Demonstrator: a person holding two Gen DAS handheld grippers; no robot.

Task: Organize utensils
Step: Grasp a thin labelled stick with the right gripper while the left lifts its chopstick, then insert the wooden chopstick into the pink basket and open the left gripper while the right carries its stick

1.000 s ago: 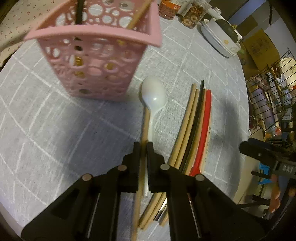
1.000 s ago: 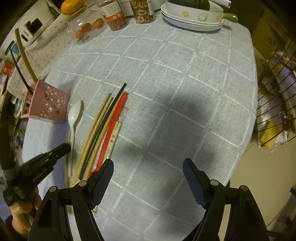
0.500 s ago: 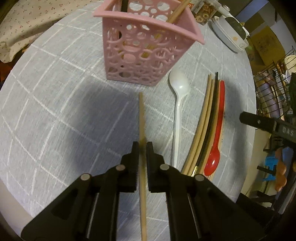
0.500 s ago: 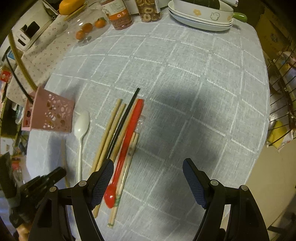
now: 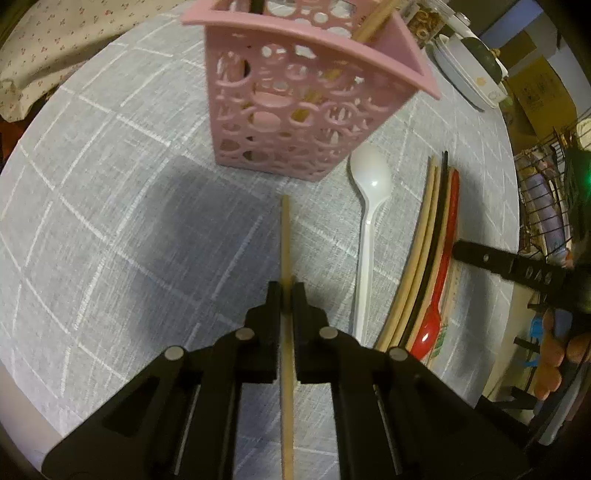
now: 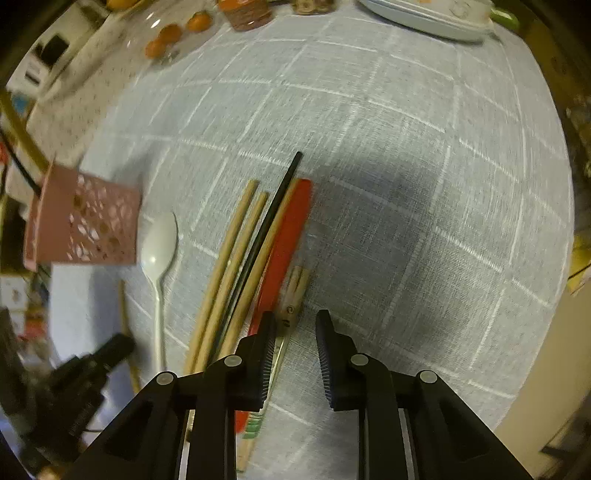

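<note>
My left gripper [image 5: 285, 291] is shut on a wooden chopstick [image 5: 285, 240] and holds it above the cloth, tip toward the pink perforated holder [image 5: 295, 110], which holds a wooden and a black stick. A white plastic spoon [image 5: 369, 206] lies right of the chopstick. Further right lie wooden chopsticks [image 5: 421, 240], a black chopstick [image 5: 436, 236] and a red spoon [image 5: 439, 280]. My right gripper [image 6: 294, 321] is open, low over the paper-wrapped chopsticks [image 6: 293, 295], beside the red spoon [image 6: 284, 243]. The holder [image 6: 81, 229] shows at the left there.
The grey checked tablecloth [image 6: 406, 184] covers a round table. Stacked plates [image 6: 424, 18], jars and oranges [image 6: 166, 37] stand at the far edge. A wire rack [image 5: 546, 192] stands beyond the table's right edge.
My left gripper lifted the wooden chopstick off the cloth and swung it left of the white spoon, toward the holder. My right gripper narrowed its opening and dropped down over the wrapped chopsticks.
</note>
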